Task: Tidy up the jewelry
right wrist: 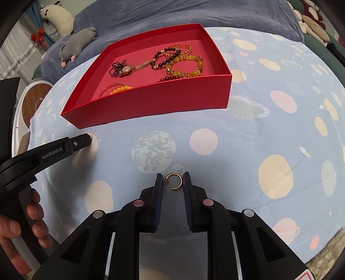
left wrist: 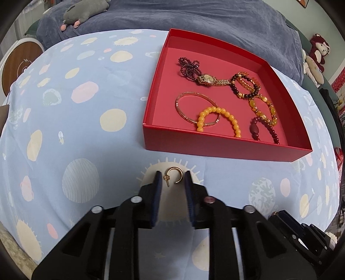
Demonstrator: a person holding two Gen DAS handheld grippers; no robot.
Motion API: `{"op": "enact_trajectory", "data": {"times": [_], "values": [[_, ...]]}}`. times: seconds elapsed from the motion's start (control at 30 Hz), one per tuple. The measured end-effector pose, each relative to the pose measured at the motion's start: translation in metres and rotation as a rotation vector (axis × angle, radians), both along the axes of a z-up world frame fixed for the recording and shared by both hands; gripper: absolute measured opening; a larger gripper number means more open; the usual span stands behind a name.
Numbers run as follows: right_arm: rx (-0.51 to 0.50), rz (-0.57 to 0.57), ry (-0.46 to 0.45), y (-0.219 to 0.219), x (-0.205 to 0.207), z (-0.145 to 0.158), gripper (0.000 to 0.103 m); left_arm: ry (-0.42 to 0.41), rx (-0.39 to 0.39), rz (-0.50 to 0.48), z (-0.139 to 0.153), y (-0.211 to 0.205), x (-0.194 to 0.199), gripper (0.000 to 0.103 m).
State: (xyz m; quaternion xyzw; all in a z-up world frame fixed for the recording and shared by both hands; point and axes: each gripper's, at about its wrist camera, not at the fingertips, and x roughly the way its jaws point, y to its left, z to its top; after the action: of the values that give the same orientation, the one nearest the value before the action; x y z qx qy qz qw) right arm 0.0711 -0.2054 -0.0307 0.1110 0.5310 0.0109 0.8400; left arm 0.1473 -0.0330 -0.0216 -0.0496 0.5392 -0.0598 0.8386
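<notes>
A red box (left wrist: pixel 226 148) (right wrist: pixel 151 103) sits on the blue patterned cloth and holds several bracelets, a gold bangle (left wrist: pixel 197 109) and a gold watch (left wrist: pixel 208 79). In the left wrist view a gold hoop earring (left wrist: pixel 174 176) lies on the cloth between the tips of my open left gripper (left wrist: pixel 172 178). In the right wrist view another gold hoop earring (right wrist: pixel 174 181) lies between the tips of my open right gripper (right wrist: pixel 172 182). The fingers do not grip either earring. The left gripper also shows at the left of the right wrist view (right wrist: pixel 82 141).
A blue-grey blanket (left wrist: pixel 194 19) lies behind the box, with a grey plush toy (left wrist: pixel 84 13) on it. More plush toys (left wrist: pixel 317 58) sit at the far right. A round wooden item (left wrist: pixel 19 64) stands at the left edge.
</notes>
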Motion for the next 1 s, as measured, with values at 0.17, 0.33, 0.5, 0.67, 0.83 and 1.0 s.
{"op": "enact_trajectory", "data": {"times": [0.17,0.33,0.5,0.67,0.83,1.0], "values": [[0.002,-0.001,0.000,0.000,0.000,0.000,0.018,-0.005,0.008,-0.005,0.000,-0.001,-0.001,0.017],[0.011,-0.006,-0.001,0.001,0.000,0.003,0.018,0.001,-0.008,0.000,0.005,0.001,-0.007,0.017],[0.022,-0.004,-0.028,0.001,-0.004,0.015,0.018,-0.002,-0.035,-0.004,0.016,0.003,-0.019,0.017],[0.038,-0.007,-0.066,0.002,-0.004,0.033,0.018,-0.004,-0.059,-0.011,0.029,0.002,-0.032,0.017],[0.039,0.000,-0.106,0.004,-0.002,0.051,0.018,-0.026,-0.076,-0.016,0.046,-0.001,-0.035,0.017],[0.040,0.007,-0.142,0.003,0.009,0.067,0.018,-0.070,-0.099,-0.025,0.070,-0.006,-0.025,0.017]]}}
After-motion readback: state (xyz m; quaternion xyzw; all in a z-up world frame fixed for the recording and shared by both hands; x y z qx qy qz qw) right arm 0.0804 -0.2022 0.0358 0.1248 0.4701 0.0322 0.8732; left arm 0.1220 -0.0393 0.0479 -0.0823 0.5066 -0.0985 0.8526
